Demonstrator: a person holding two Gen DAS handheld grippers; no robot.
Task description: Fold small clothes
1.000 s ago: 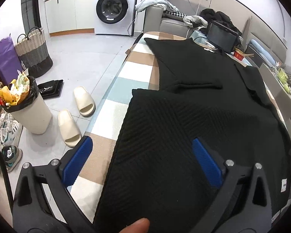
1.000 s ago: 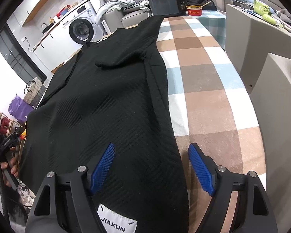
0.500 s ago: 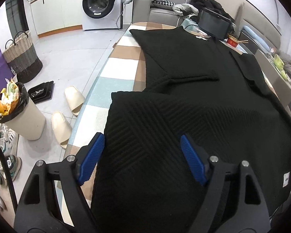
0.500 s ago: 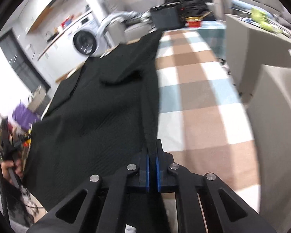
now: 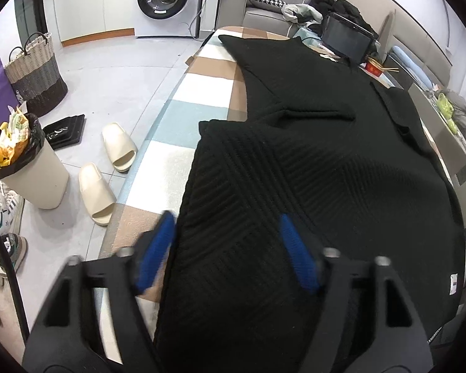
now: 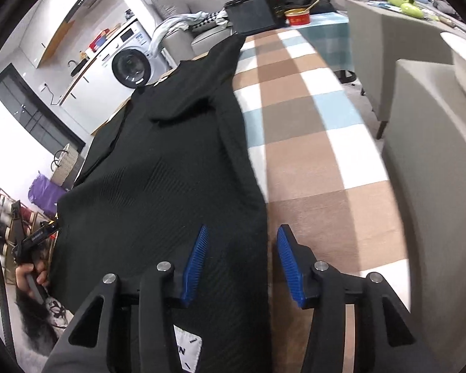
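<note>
Left wrist view
- Garment: black ribbed knit garment [image 5: 310,168] lies spread along the checked cloth [image 5: 202,84] covering the counter; near portion folded over, its fold edge running across the middle.
- Left gripper [image 5: 226,248]: jaws part open and have just been closing; they straddle the garment's left edge, pads not pressing the fabric.
- Floor items: two cream slippers [image 5: 108,171], a full waste bin [image 5: 25,168], a woven basket [image 5: 35,71], a washing machine [image 5: 167,0].
- Far end of counter: dark tablet [image 5: 346,39], red bowl [image 5: 376,68].

Right wrist view
- Garment: same black knit [image 6: 177,161], occupying the left half of the counter; white label [image 6: 188,351] at its near hem.
- Right gripper [image 6: 242,264]: jaws part open and have just been opening; the garment's right edge lies between them, not gripped.
- Left hand [image 6: 31,275]: at the far left, holding the other gripper's handle beside the garment.
</note>
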